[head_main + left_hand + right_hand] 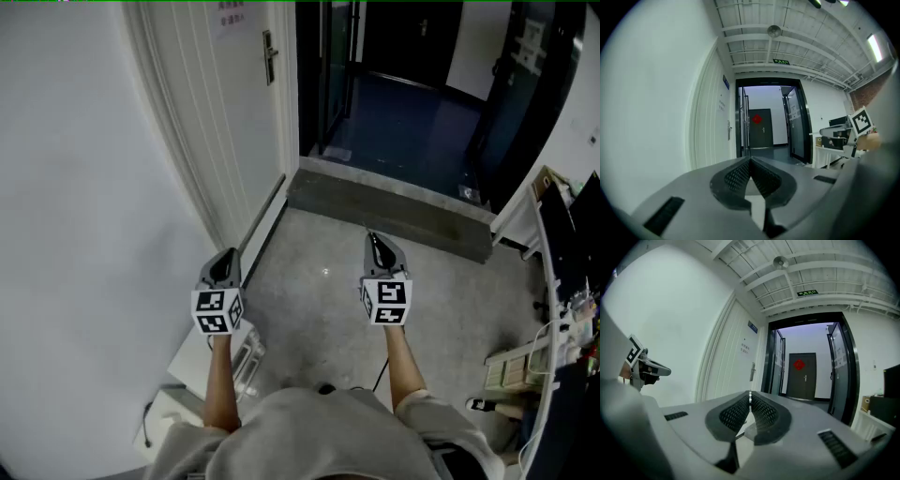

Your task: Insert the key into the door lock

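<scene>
My left gripper (750,161) is pinched shut on nothing, my right gripper (750,400) closed on what seems a key (750,394) (just a metal edge shows) — both well short of the door lock (270,58).

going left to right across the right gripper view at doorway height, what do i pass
left gripper → white door → dark far door with a red ornament → open glass door
</scene>
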The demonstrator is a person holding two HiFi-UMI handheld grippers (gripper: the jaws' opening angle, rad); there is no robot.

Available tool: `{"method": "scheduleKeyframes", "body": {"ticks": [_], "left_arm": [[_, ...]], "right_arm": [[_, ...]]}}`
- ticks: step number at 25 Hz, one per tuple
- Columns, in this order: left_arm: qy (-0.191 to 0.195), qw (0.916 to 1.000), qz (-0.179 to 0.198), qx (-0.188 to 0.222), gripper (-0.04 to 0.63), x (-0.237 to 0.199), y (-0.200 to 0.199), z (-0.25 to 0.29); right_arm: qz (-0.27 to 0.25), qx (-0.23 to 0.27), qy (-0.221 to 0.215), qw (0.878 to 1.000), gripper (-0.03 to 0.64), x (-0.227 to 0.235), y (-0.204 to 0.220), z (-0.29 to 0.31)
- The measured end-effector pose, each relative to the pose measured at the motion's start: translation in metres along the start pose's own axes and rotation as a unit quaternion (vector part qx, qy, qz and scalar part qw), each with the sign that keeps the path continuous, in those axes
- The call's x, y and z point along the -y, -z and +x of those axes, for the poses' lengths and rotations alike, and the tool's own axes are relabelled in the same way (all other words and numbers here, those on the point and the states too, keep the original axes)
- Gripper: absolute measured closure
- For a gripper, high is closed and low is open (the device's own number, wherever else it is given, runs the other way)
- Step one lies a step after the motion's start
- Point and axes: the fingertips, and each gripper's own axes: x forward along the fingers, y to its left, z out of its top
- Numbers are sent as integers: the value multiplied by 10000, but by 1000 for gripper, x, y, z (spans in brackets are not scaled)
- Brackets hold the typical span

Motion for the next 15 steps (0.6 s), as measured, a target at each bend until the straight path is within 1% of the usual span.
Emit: {"method": "scheduleKeyframes", "body": {"ticks": [11, 15], "left_arm": [[-8, 10000, 2, -80, 578, 4, 5, -1], [1, 10000, 35, -94, 578, 11, 4, 1]], "right_arm": [[-45, -52, -61, 10000, 586, -1, 3, 1], [64, -51, -64, 9999, 586, 6, 5, -2]]}}
